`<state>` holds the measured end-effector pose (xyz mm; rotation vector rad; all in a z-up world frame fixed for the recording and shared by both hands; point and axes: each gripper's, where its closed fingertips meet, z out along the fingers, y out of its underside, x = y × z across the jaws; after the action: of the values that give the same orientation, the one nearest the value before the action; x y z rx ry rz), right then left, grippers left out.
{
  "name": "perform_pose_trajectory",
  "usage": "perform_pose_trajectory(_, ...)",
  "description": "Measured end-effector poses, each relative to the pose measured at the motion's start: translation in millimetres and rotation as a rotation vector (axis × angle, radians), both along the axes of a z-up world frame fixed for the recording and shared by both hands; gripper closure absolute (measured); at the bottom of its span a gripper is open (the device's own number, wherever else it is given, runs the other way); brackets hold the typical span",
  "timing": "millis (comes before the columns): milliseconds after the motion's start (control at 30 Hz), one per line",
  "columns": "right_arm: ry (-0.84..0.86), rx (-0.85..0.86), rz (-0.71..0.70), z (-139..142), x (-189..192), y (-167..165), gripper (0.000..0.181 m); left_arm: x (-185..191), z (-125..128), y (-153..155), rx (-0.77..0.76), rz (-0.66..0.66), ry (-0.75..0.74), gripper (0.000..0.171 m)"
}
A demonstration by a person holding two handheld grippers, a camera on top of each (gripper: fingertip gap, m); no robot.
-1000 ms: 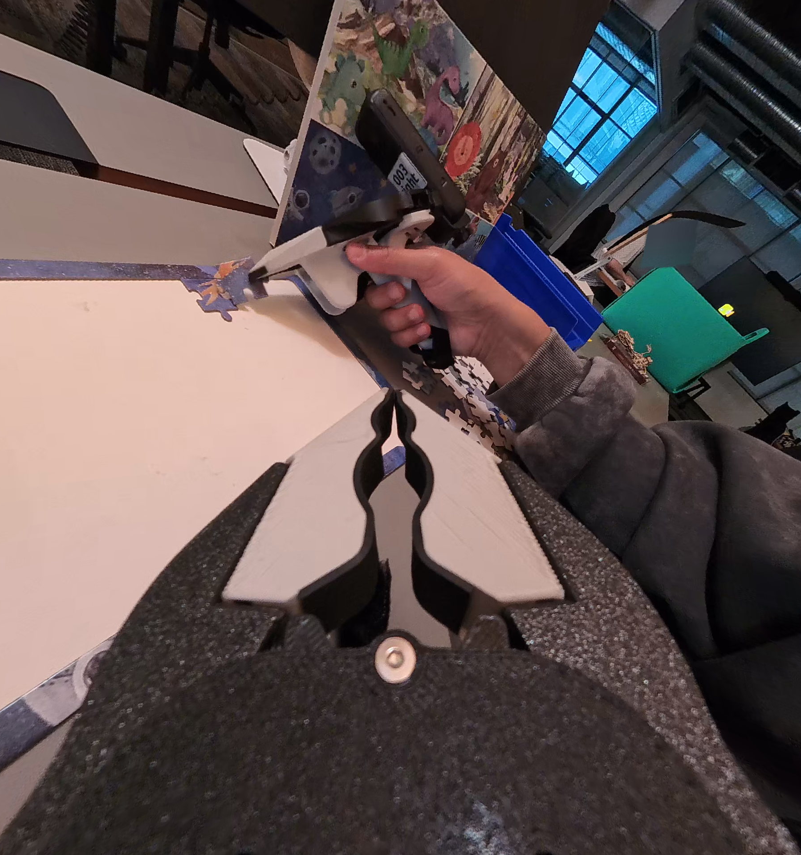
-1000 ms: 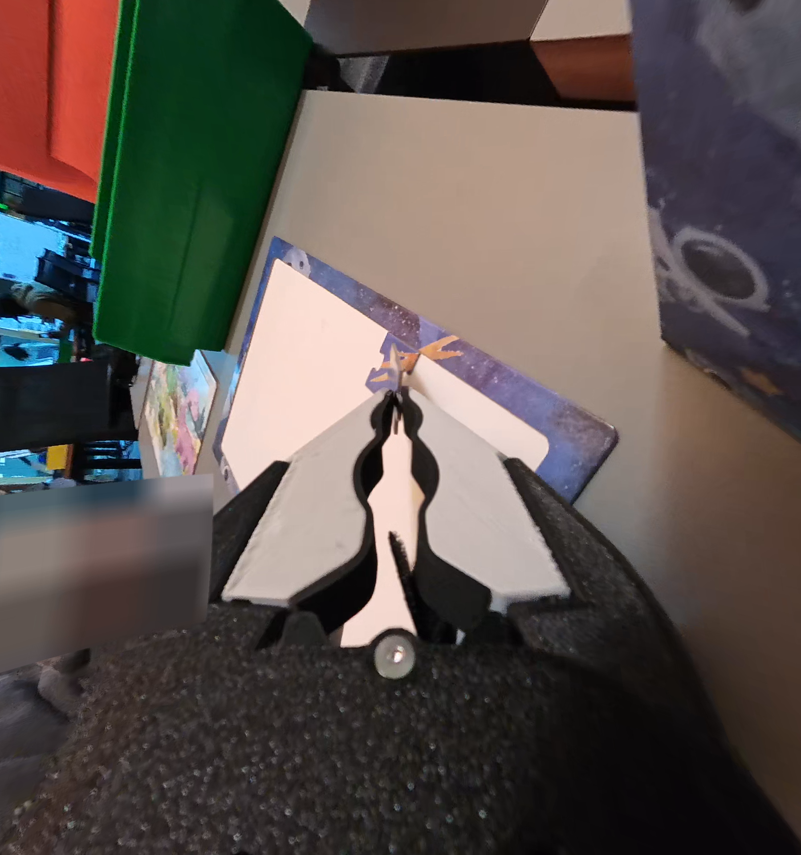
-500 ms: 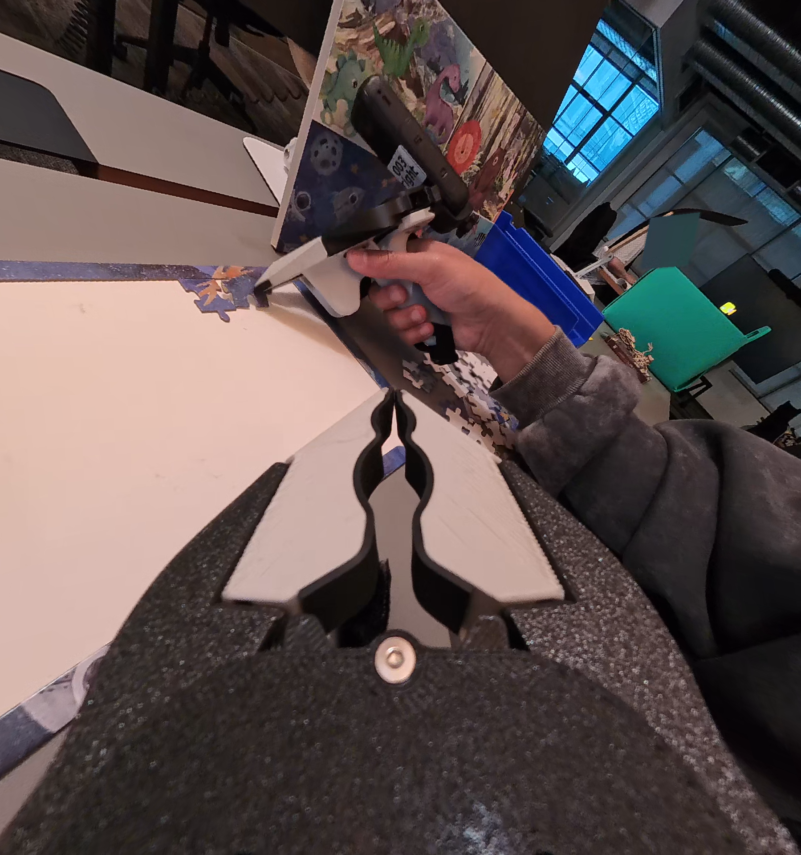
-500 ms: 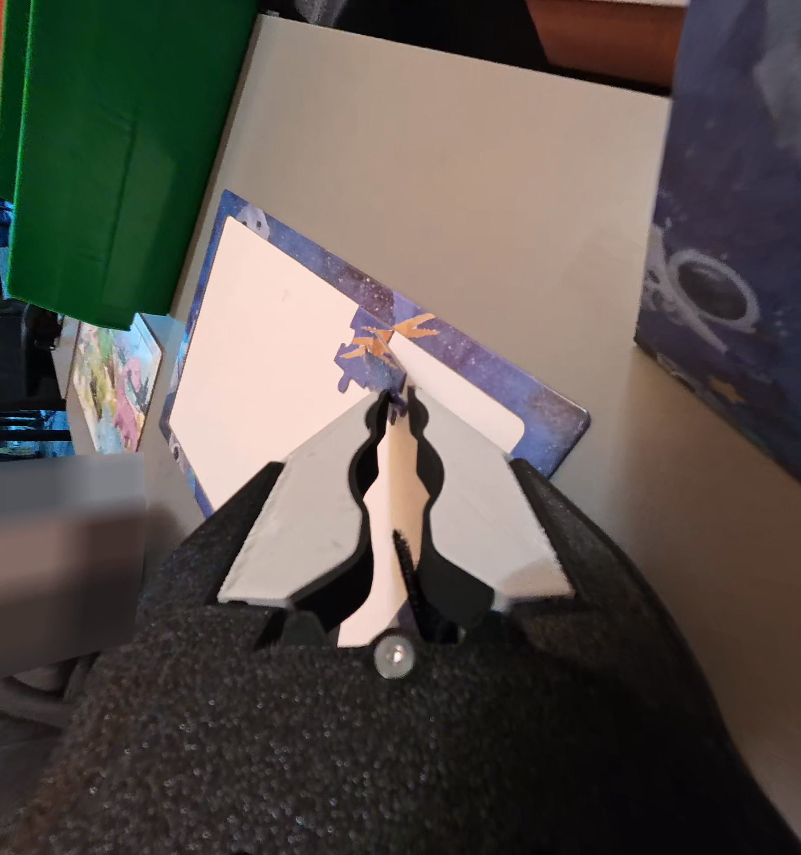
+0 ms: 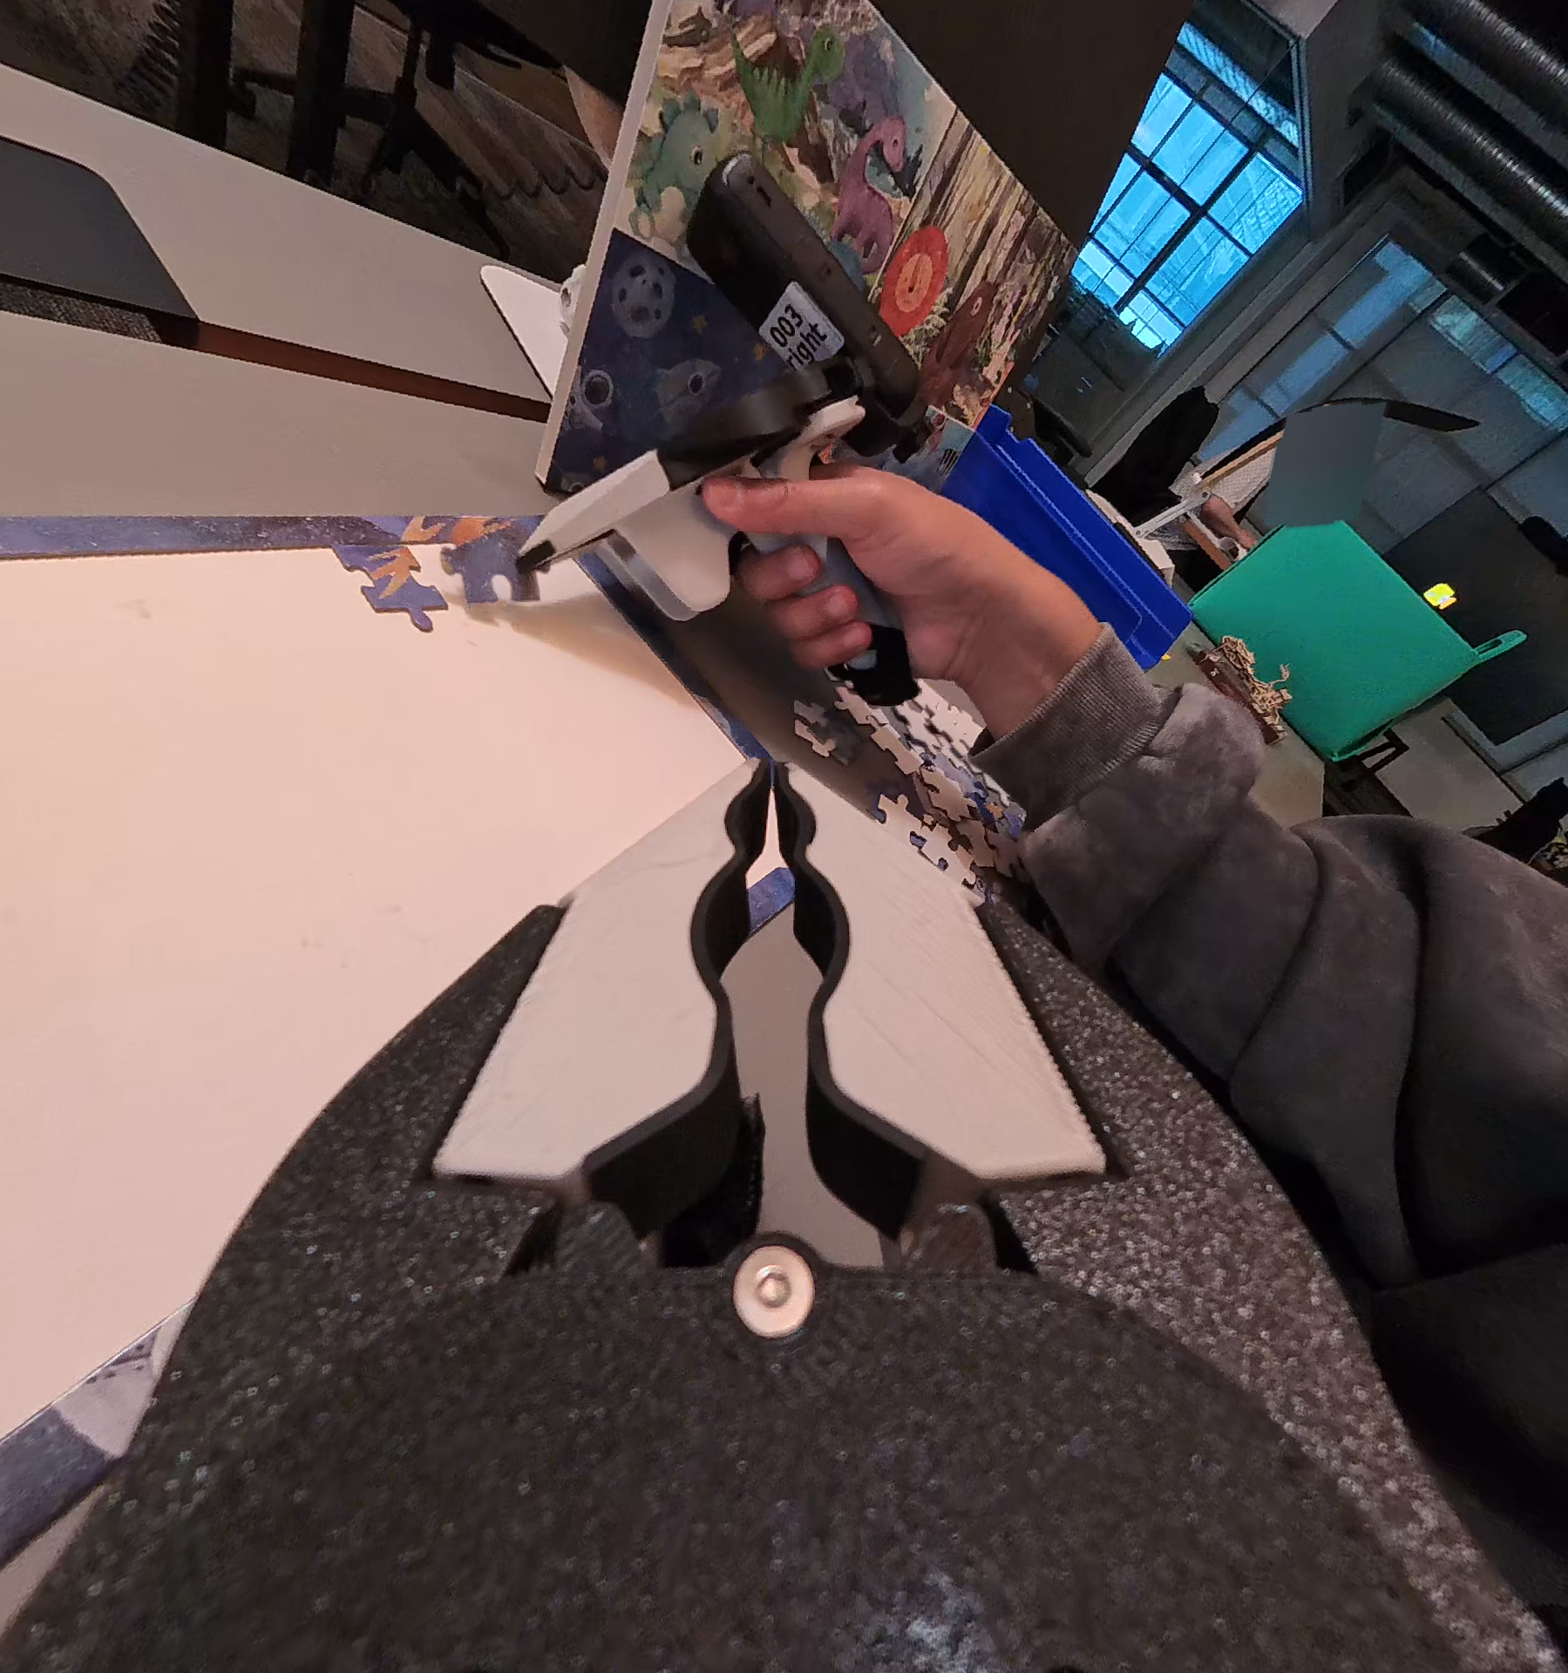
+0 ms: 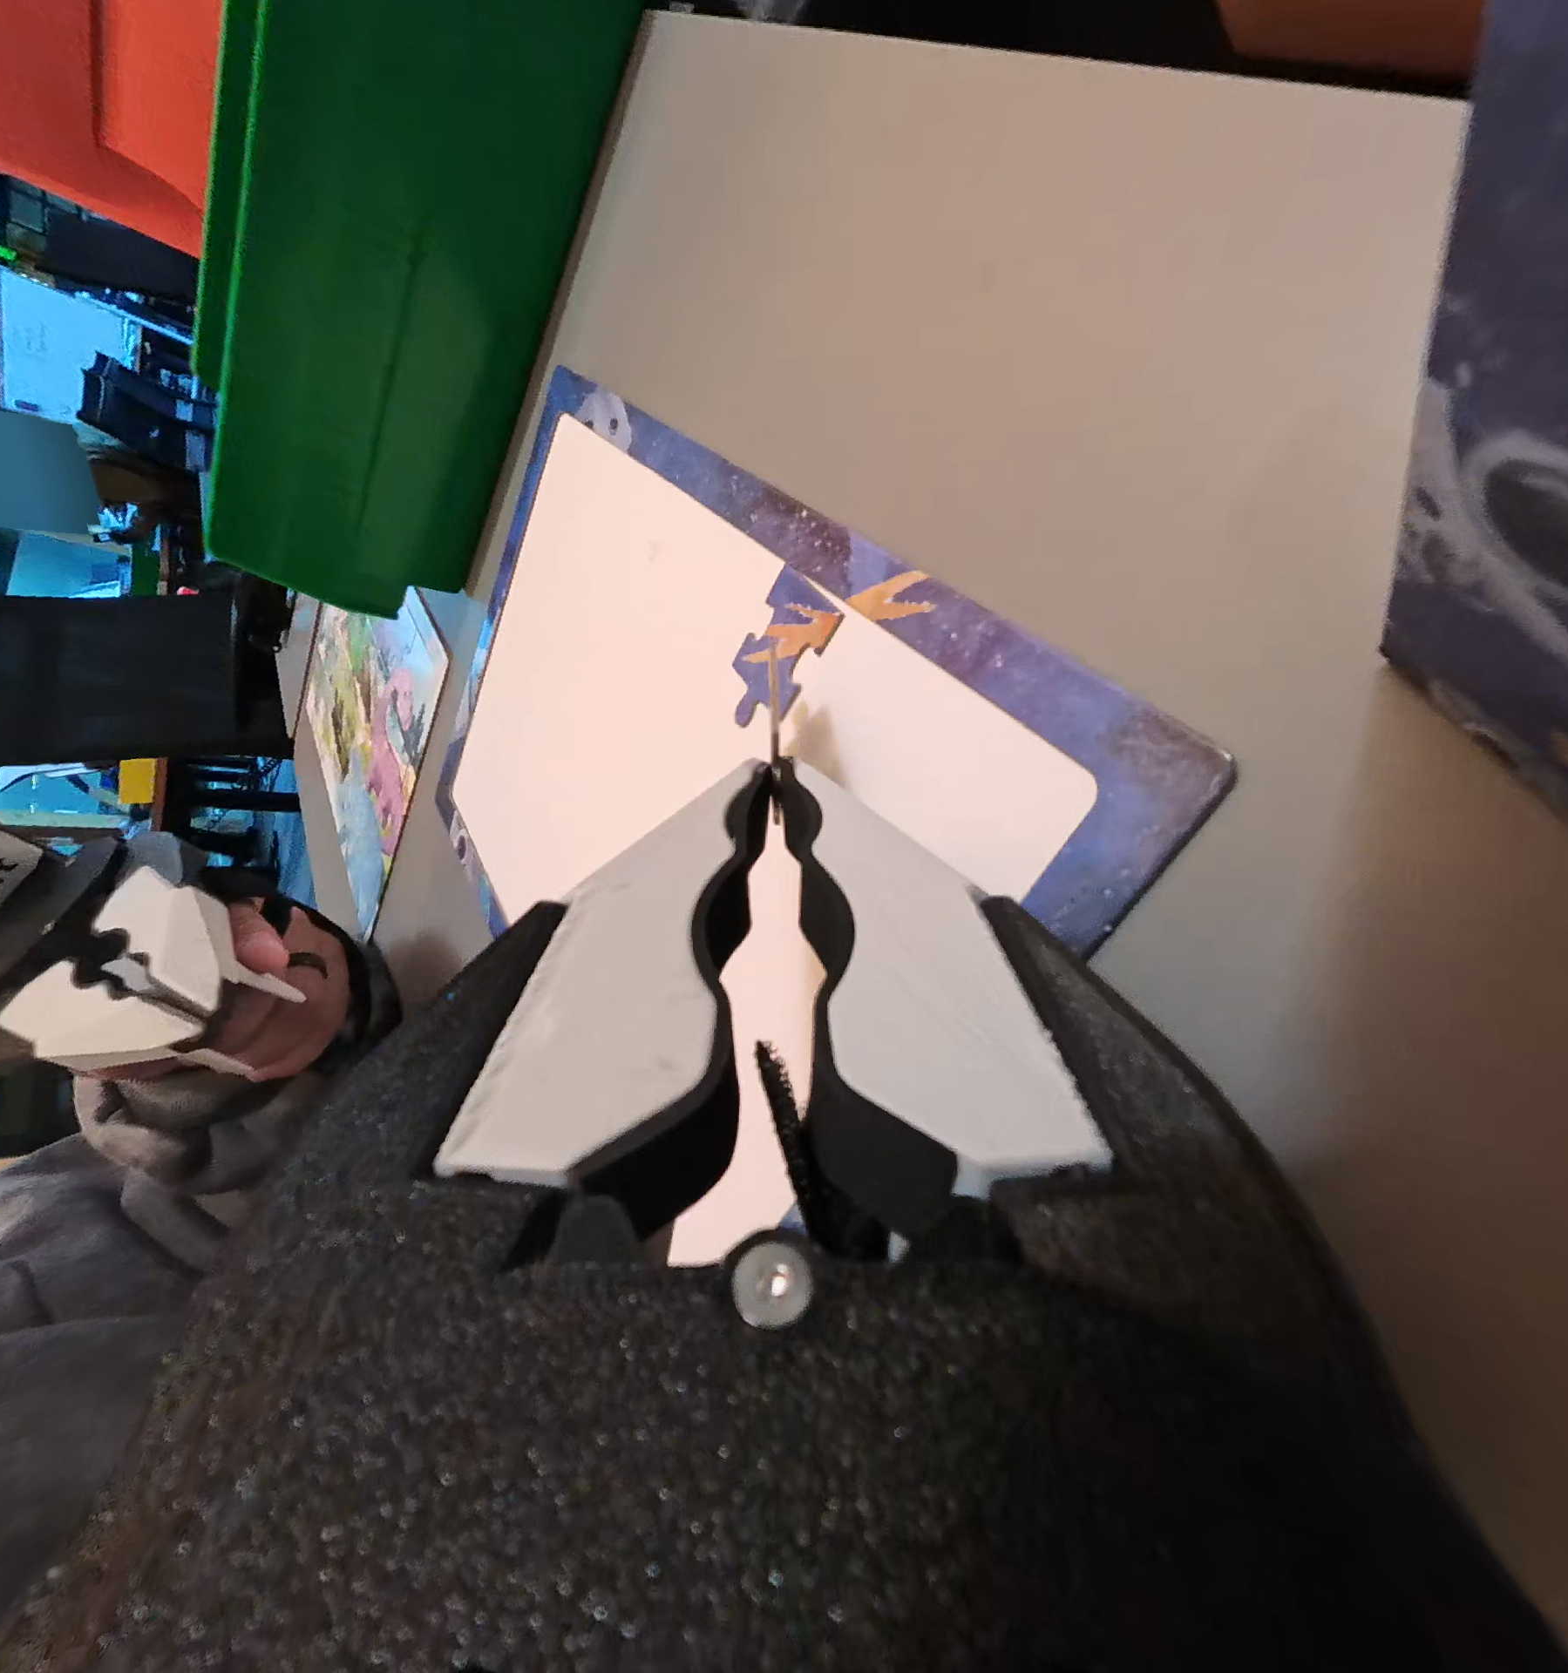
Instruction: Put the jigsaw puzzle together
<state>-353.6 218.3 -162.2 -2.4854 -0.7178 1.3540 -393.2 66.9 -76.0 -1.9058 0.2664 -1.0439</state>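
Note:
The puzzle board point(image 5: 218, 815) has a white inside and a dark blue starry frame point(image 6: 1142, 760). One blue piece with orange marks point(image 5: 395, 579) lies at the board's far edge; it also shows in the right wrist view point(image 6: 784, 638). My right gripper point(image 6: 775, 779) is shut on a second blue piece point(image 6: 775, 715), seen edge-on. In the left wrist view this gripper point(image 5: 531, 557) holds the piece point(image 5: 490, 575) just right of the laid one, a small gap between them. My left gripper point(image 5: 771, 779) is shut and empty over the board's near right edge.
A heap of loose pieces point(image 5: 925, 788) lies right of the board. An upright picture panel point(image 5: 635, 362) stands behind it. A blue bin point(image 5: 1061, 534) and green bins point(image 5: 1341, 625) point(image 6: 354, 317) stand around. A colourful finished puzzle point(image 6: 372, 724) lies left. My right fingertips sit around 20 centimeters from my left ones.
My right gripper has drawn back a little with its piece, which now stands apart from the laid piece instead of against it. My left gripper has stayed put.

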Motion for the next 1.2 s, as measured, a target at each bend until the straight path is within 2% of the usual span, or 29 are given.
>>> perform_pose_trajectory(167, -0.041, 0.002, 0.028, 0, 4, -5, 0.179, 0, -1, 0, -0.003, 0.0, 0.003, 0.171)
perform_pose_trajectory(267, 0.062, -0.046, 0.214, 17, -6, -40, 0.179, -4, -4, 2, -0.001, 0.017, 0.034, 0.171)
perform_pose_trajectory(400, 0.08, 0.031, 0.524, 35, -15, -102, 0.18, -33, -16, 18, -0.003, 0.164, 0.157, 0.171)
perform_pose_trajectory(467, 0.047, 0.038, 0.608, 33, -22, -126, 0.18, -38, -24, 19, -0.012, 0.184, 0.214, 0.171)
perform_pose_trajectory(533, 0.028, 0.059, 0.637, 29, -32, -139, 0.18, -32, -31, 16, -0.015, 0.146, 0.273, 0.171)
perform_pose_trajectory(633, 0.036, 0.054, 0.534, 32, -43, -141, 0.18, -24, -35, 11, -0.02, 0.098, 0.296, 0.169)
perform_pose_trajectory(767, -0.033, 0.074, 0.246, 16, -30, -133, 0.18, -29, -32, 12, -0.028, 0.117, 0.277, 0.166)
perform_pose_trajectory(833, -0.03, 0.074, 0.209, 9, -15, -149, 0.18, -30, -31, 12, -0.022, 0.127, 0.273, 0.166)
perform_pose_trajectory(967, 0.07, 0.056, 0.15, 21, 0, -166, 0.18, -23, -40, 9, -0.027, 0.1, 0.322, 0.166)
perform_pose_trajectory(1100, 0.093, 0.081, 0.177, 31, 9, -163, 0.18, -16, -52, 5, -0.016, 0.059, 0.413, 0.166)
perform_pose_trajectory(1200, 0.07, 0.105, 0.149, 29, 16, -156, 0.18, -26, -63, 3, -0.004, 0.076, 0.558, 0.165)
